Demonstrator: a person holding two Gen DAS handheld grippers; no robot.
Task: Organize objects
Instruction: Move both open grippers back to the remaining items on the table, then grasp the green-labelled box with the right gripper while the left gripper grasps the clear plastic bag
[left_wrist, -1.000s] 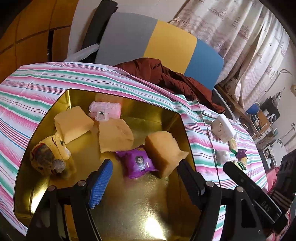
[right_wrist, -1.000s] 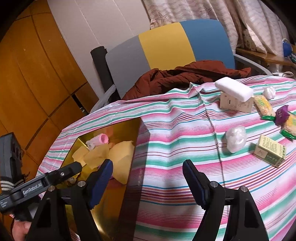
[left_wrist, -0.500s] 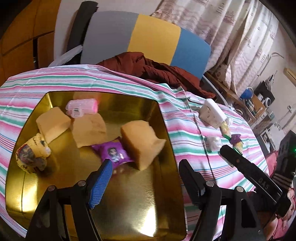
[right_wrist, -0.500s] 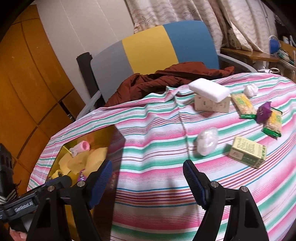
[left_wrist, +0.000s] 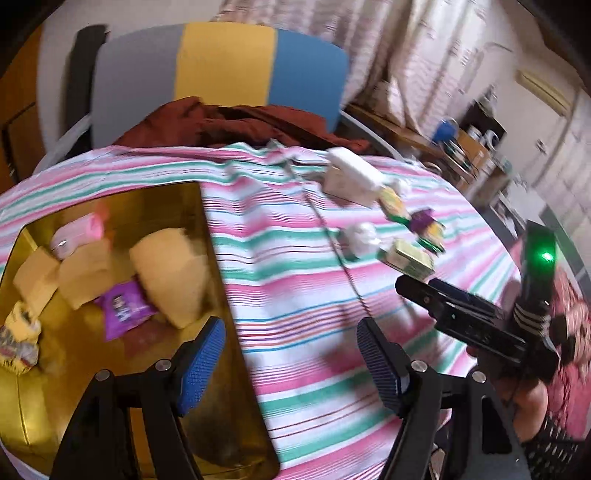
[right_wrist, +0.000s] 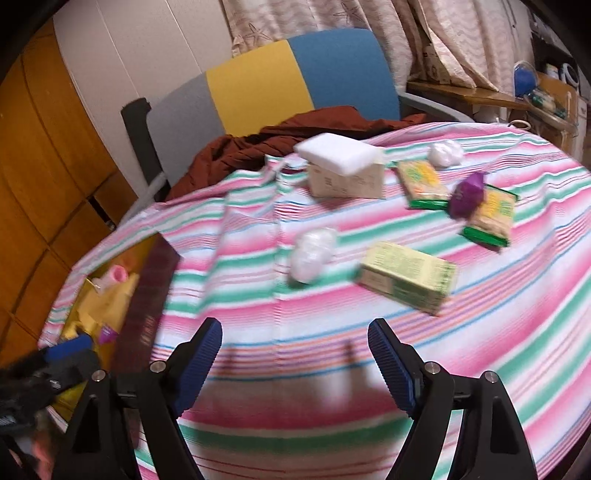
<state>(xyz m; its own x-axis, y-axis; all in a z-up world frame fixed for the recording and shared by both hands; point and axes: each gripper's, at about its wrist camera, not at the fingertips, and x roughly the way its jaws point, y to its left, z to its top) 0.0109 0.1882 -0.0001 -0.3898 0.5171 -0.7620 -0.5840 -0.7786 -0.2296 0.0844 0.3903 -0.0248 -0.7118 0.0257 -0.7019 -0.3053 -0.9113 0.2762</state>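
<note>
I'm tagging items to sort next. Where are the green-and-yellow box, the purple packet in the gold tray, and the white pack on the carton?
green-and-yellow box (right_wrist: 408, 275), right wrist view, top face.
purple packet (left_wrist: 123, 308), left wrist view, front face.
white pack (right_wrist: 340, 154), right wrist view, top surface.

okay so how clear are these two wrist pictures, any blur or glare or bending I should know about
Left wrist view: motion blur smears the striped tablecloth and small packets; the gold tray throws dull reflections; fisheye bends the table edge. Right wrist view: the green box and cloth stripes are smeared, the blue-padded fingers stay sharp and cast soft shadows on the cloth.
</note>
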